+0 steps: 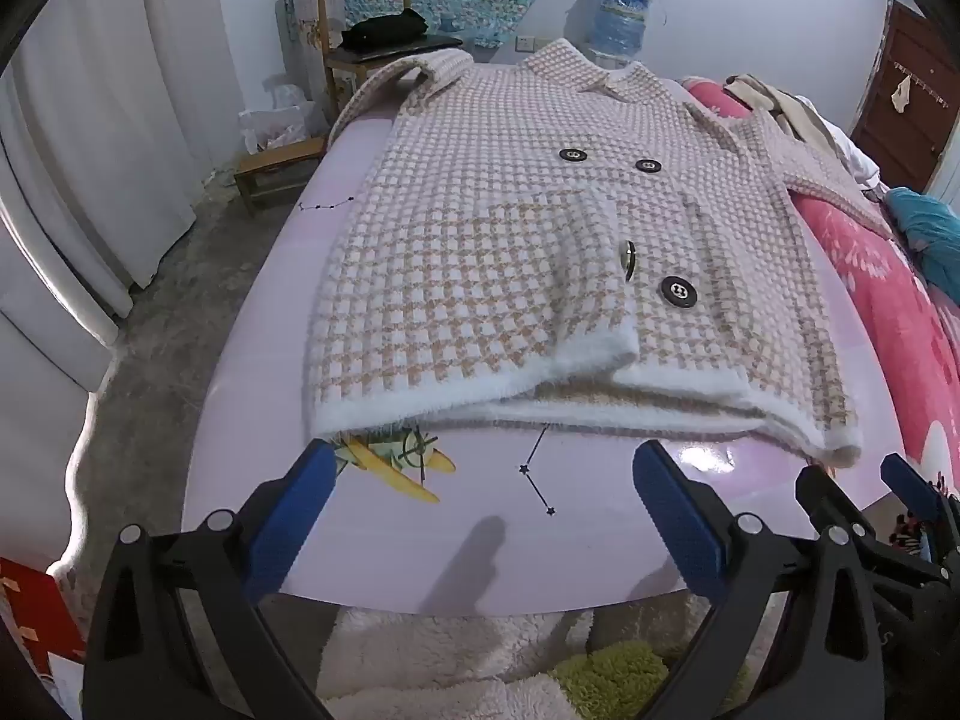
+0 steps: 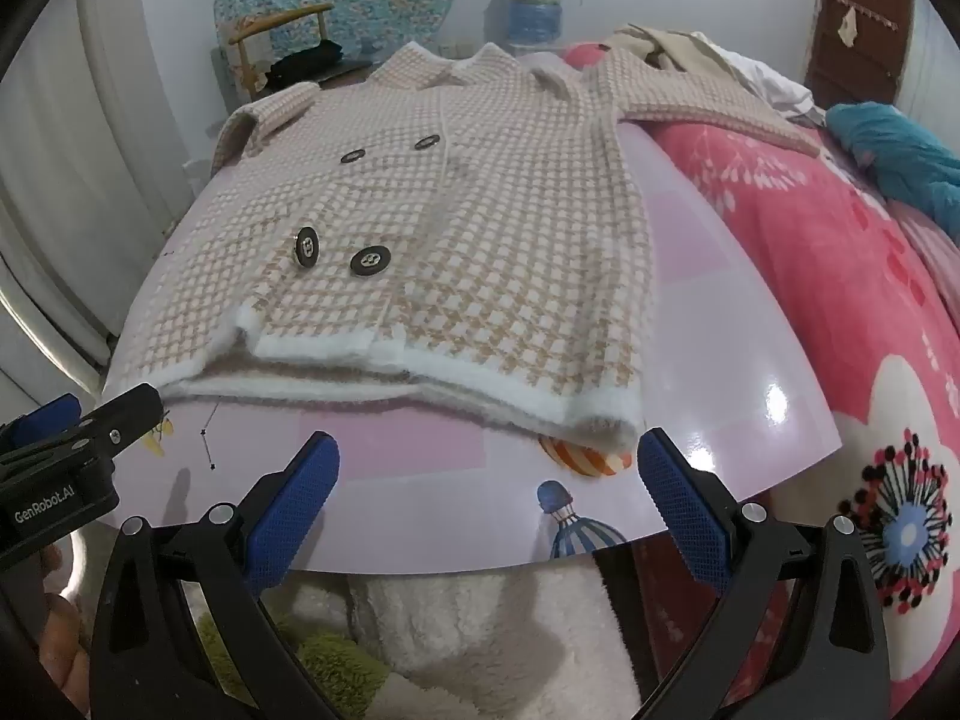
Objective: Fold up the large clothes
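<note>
Where the coat (image 1: 510, 252) drapes, it hides the mat's (image 1: 372, 540) prints.

A glossy lilac board (image 1: 372, 546) printed with balloons and a plane is lying across the bed (image 2: 840, 276), filling the middle of the frame. A checked pink-and-white coat (image 1: 480, 252) is lying flat on it, its right sleeve (image 2: 708, 102) spilling onto the pink floral blanket (image 2: 810, 312).

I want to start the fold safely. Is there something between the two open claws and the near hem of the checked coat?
Nothing visible. Between the left claw and the coat's white hem lies only bare pink board. The same holds for the right claw.
</note>
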A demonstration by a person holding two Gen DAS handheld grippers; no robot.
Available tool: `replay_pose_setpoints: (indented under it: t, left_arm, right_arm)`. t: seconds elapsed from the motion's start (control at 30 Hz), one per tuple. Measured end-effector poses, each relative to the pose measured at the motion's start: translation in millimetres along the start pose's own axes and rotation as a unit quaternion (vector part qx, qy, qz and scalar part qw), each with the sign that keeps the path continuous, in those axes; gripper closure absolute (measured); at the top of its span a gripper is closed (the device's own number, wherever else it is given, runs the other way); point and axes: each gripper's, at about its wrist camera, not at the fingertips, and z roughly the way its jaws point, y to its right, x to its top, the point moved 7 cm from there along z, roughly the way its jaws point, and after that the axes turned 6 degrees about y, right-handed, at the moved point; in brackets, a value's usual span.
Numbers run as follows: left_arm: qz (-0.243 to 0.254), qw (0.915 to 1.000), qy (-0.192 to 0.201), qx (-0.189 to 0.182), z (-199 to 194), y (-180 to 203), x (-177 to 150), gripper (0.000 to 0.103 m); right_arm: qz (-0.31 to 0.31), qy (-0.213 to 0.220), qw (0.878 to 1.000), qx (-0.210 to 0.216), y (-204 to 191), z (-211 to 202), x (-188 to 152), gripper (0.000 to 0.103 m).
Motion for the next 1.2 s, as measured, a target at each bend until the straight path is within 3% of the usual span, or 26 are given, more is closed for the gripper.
replay_pose_setpoints:
  t: [1.2]
  left_arm:
    - [-0.004,1.0,0.001,-0.007,-7.8,4.5,-0.7,0.006]
  right_arm:
    - [0.0,0.002,1.0,0.0,0.2,-5.4,2.0,0.007]
